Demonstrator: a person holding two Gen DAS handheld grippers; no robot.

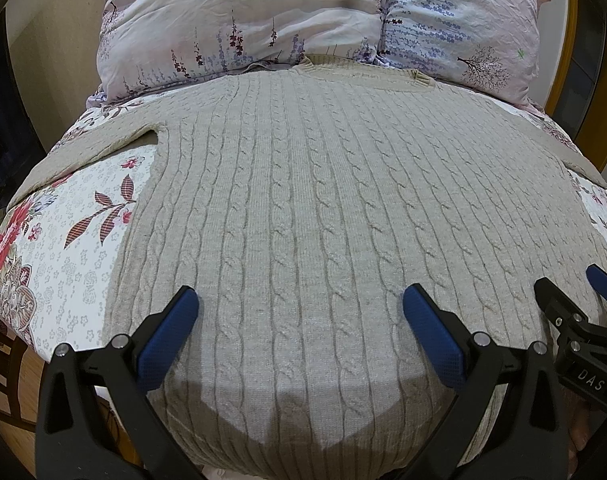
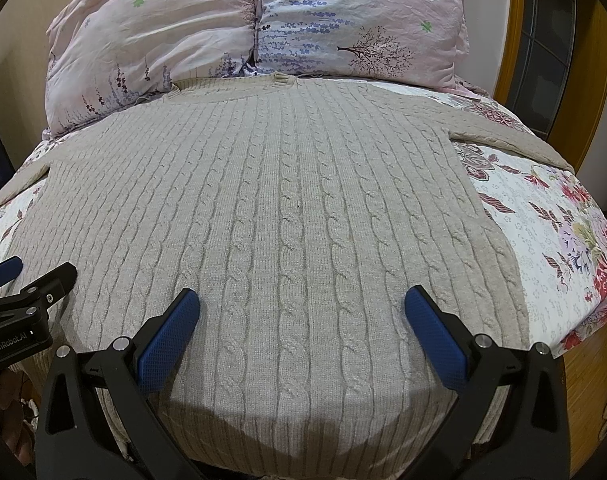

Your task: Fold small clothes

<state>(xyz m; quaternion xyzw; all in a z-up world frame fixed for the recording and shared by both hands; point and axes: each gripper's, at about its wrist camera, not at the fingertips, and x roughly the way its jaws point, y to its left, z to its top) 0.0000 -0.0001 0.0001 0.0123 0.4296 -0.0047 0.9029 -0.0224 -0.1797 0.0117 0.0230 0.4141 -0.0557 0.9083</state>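
Left gripper (image 1: 299, 320) hung with jaws spread wide and nothing between them, above the lower hem region of the beige cable-knit sweater (image 1: 303, 208). I held the right gripper (image 2: 303, 320) equally released, just beside it. I saw the sweater lying flat on the bed (image 2: 543, 248), collar near the pillows (image 2: 263, 28), sleeves spread outward.
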